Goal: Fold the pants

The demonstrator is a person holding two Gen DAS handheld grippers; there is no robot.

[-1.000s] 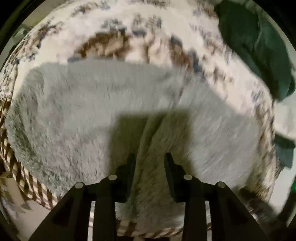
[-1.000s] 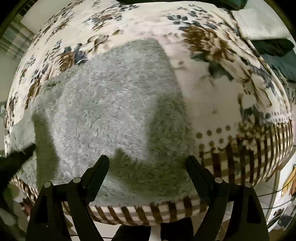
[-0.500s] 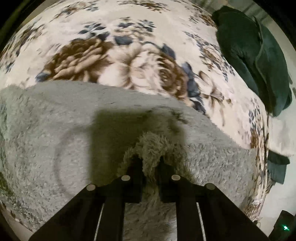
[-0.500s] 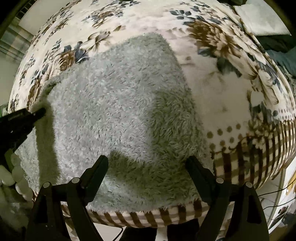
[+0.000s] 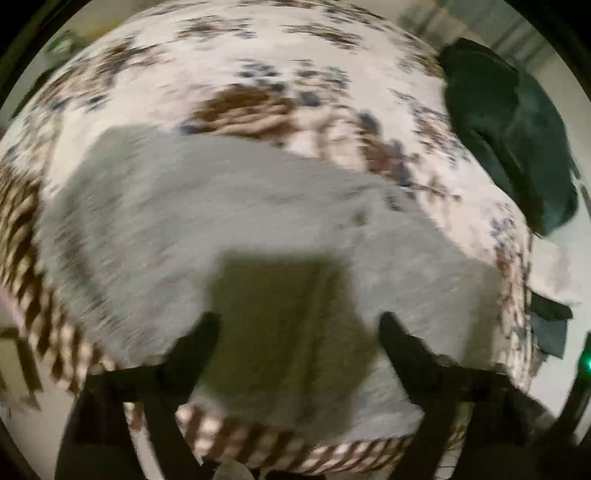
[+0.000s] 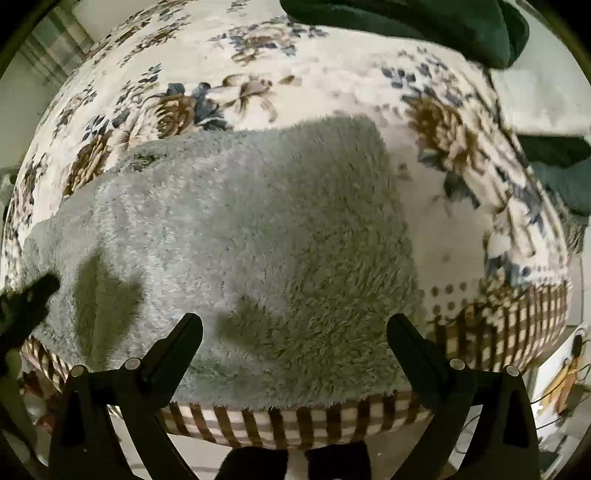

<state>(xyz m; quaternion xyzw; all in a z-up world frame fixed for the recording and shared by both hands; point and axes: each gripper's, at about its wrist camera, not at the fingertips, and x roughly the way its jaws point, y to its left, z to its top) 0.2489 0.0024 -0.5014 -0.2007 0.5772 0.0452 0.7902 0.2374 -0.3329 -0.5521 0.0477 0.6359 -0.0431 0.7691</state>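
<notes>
The fuzzy grey pants [image 6: 266, 236] lie folded in a flat block on the floral bed cover, near its striped front edge; they also show in the blurred left wrist view [image 5: 229, 221]. My left gripper [image 5: 299, 325] is open and empty, a little above the near part of the pants. My right gripper [image 6: 295, 325] is open and empty above the pants' front edge. The left gripper's black tip [image 6: 33, 295] shows at the left edge of the right wrist view, beside the pants' left end.
The floral bed cover [image 6: 443, 206] has a brown striped border [image 6: 295, 421] at its front edge. A dark green garment [image 5: 509, 129] lies at the back right of the bed, also in the right wrist view [image 6: 424, 22]. More dark cloth [image 6: 561, 173] lies at right.
My left gripper has opened and let go of the pinched fold of the pants, then pulled back and up. The pants now lie flat. My right gripper stayed open.
</notes>
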